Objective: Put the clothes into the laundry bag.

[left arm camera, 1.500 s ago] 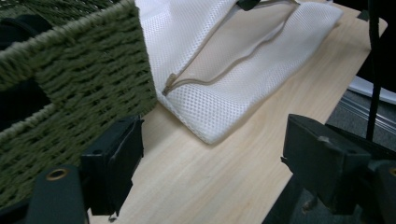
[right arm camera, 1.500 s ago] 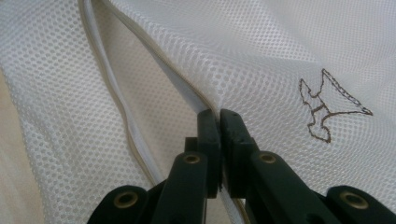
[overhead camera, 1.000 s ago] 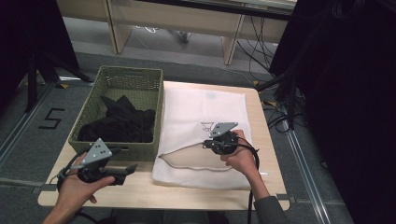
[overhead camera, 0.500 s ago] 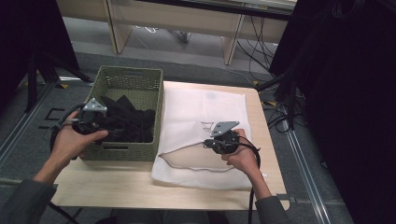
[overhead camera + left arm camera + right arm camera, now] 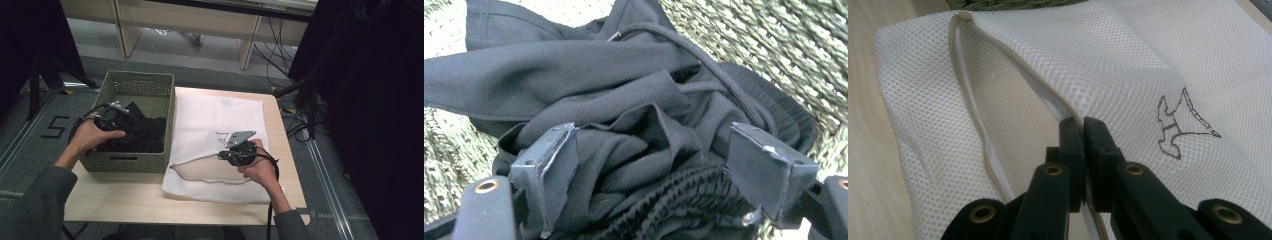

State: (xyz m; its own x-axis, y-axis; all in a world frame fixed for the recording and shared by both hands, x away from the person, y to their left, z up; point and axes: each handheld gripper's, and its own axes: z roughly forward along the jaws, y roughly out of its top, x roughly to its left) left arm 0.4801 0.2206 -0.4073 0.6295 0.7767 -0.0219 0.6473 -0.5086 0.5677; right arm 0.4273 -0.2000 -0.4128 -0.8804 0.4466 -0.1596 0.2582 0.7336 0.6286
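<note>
A white mesh laundry bag (image 5: pixel 220 125) lies flat on the wooden table, its beige-edged mouth (image 5: pixel 973 100) gaping toward the near left. My right gripper (image 5: pixel 223 156) (image 5: pixel 1082 125) is shut on the upper lip of that mouth and holds it lifted. Black clothes (image 5: pixel 137 132) (image 5: pixel 624 100) are heaped in a green woven basket (image 5: pixel 150 85) to the left of the bag. My left gripper (image 5: pixel 116 116) (image 5: pixel 654 165) reaches into the basket over the heap, jaws wide open with bunched black cloth between them, the pads not pressing on it.
The basket's near wall (image 5: pixel 130 162) stands close to the bag's left edge. Bare table (image 5: pixel 130 200) runs along the front. Cables (image 5: pixel 300 125) hang off the table's right side, and a desk frame (image 5: pixel 245 45) stands beyond the far edge.
My left hand has travelled from the table's near left corner up and forward into the basket, over the black clothes. The right gripper has kept its hold on the bag and not moved.
</note>
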